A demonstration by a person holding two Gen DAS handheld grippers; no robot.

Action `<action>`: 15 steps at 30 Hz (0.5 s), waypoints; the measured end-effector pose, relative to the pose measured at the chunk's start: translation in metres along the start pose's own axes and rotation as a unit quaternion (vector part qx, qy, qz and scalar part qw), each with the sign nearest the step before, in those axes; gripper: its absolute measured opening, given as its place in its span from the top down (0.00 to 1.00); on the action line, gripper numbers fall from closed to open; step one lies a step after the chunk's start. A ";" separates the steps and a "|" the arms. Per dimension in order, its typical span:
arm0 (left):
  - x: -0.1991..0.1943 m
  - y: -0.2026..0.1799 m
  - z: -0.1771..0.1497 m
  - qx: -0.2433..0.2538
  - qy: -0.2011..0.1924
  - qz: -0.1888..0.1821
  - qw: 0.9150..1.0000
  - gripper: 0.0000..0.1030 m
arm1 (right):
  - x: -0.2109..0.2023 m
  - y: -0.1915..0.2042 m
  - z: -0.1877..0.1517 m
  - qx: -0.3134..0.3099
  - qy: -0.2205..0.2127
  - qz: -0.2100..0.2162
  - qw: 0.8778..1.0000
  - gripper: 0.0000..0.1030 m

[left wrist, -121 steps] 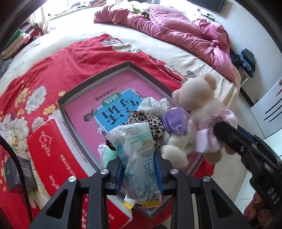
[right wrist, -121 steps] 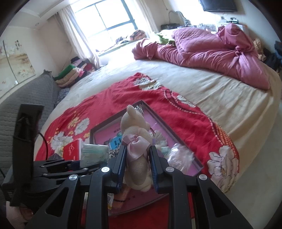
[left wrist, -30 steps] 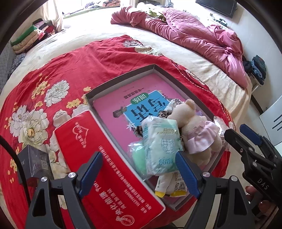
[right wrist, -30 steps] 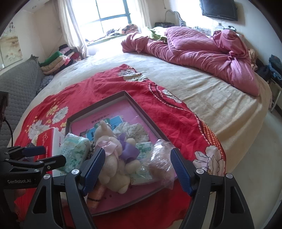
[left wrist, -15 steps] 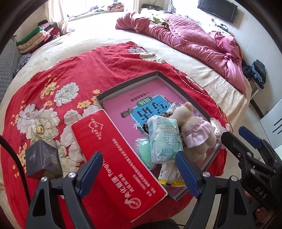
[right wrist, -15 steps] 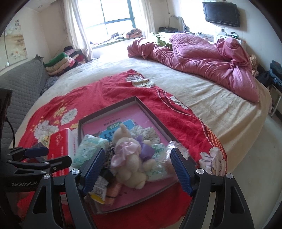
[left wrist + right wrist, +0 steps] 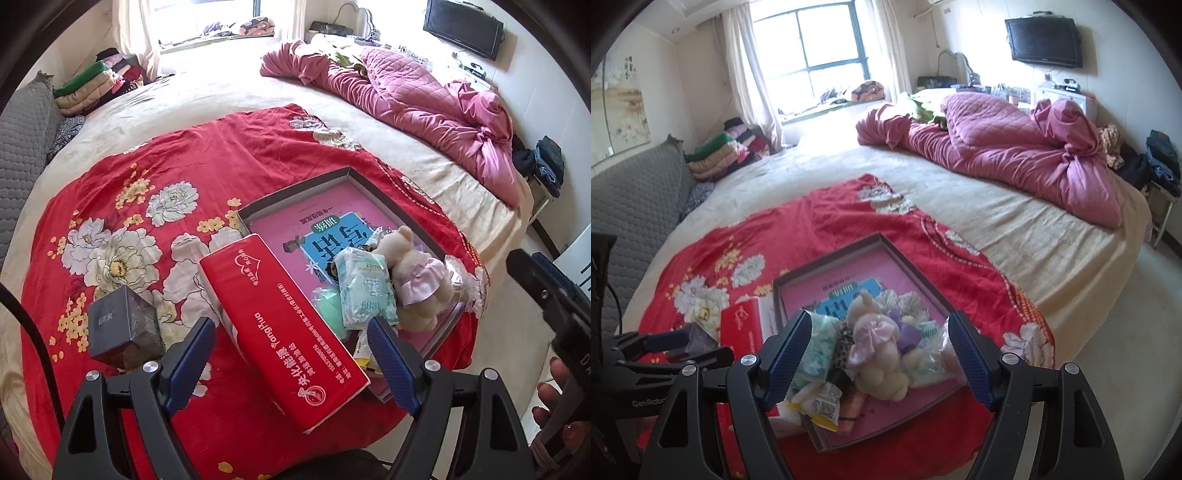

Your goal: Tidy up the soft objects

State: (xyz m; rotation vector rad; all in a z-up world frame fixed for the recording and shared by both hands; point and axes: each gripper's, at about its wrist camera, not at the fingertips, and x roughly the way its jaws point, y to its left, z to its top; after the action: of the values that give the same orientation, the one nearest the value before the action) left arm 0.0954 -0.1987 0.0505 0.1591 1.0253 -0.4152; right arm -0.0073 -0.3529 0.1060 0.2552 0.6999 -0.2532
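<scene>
On the red floral bedspread [image 7: 155, 173], shallow grey box [image 7: 291, 192] holds cream plush bear [image 7: 410, 266] and pale wipes packet [image 7: 364, 288]. Left gripper [image 7: 291, 354] and right gripper [image 7: 879, 350] both gape empty; sorting looks nearly done

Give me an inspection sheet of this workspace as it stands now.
Surface: red floral blanket spread on a beige bed.
Job's things: teddy bear and tissue pack piled with small packets in the shallow tray.
Clutter: red tissue box beside the tray; dark box.
Grippers: left gripper and right gripper open, empty.
Cables: black cable at left edge.
Surroundings: pink quilt, folded clothes, television.
</scene>
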 end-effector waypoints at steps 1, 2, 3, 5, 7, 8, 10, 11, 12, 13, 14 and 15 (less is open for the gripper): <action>-0.003 0.000 -0.001 0.000 -0.002 0.000 1.000 0.19 | -0.004 0.000 0.001 0.004 -0.001 0.005 1.000 0.25; -0.005 0.001 -0.002 0.000 -0.004 0.000 1.000 0.19 | -0.008 0.000 0.002 0.007 -0.001 0.006 1.000 0.25; -0.009 0.001 -0.003 0.000 -0.006 -0.001 1.000 0.19 | -0.012 0.001 0.002 0.010 -0.001 0.006 1.000 0.25; -0.013 0.003 -0.006 -0.002 -0.012 -0.001 1.000 0.19 | -0.019 0.001 0.002 0.008 -0.009 0.002 1.000 0.25; -0.017 0.005 -0.009 -0.005 -0.015 -0.002 1.000 0.19 | -0.025 0.004 0.001 -0.004 -0.013 -0.015 1.000 0.25; -0.018 0.005 -0.010 -0.006 -0.015 -0.002 1.000 0.19 | -0.028 0.006 0.001 -0.012 -0.017 -0.024 1.000 0.25; -0.022 0.005 -0.015 -0.001 -0.016 -0.003 1.000 0.19 | -0.032 0.008 -0.003 -0.015 -0.022 -0.031 0.999 0.25; -0.023 0.004 -0.017 0.001 -0.018 -0.002 1.000 0.19 | -0.035 0.009 -0.005 -0.014 -0.023 -0.034 0.999 0.25; -0.025 0.004 -0.020 0.001 -0.018 -0.001 1.000 0.19 | -0.037 0.010 -0.007 -0.016 -0.024 -0.035 0.999 0.25; -0.026 0.003 -0.022 0.002 -0.018 -0.001 1.000 0.19 | -0.037 0.011 -0.009 -0.017 -0.023 -0.036 0.999 0.25; -0.027 0.003 -0.025 0.003 -0.019 -0.001 1.000 0.19 | -0.038 0.012 -0.011 -0.017 -0.020 -0.035 0.999 0.25; -0.028 0.002 -0.028 0.004 -0.021 0.001 1.000 0.19 | -0.037 0.012 -0.013 -0.014 -0.014 -0.029 0.999 0.25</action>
State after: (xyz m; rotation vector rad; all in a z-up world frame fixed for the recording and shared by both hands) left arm 0.0612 -0.1805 0.0603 0.1584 0.9828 -0.4198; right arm -0.0391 -0.3326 0.1226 0.2037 0.6843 -0.3017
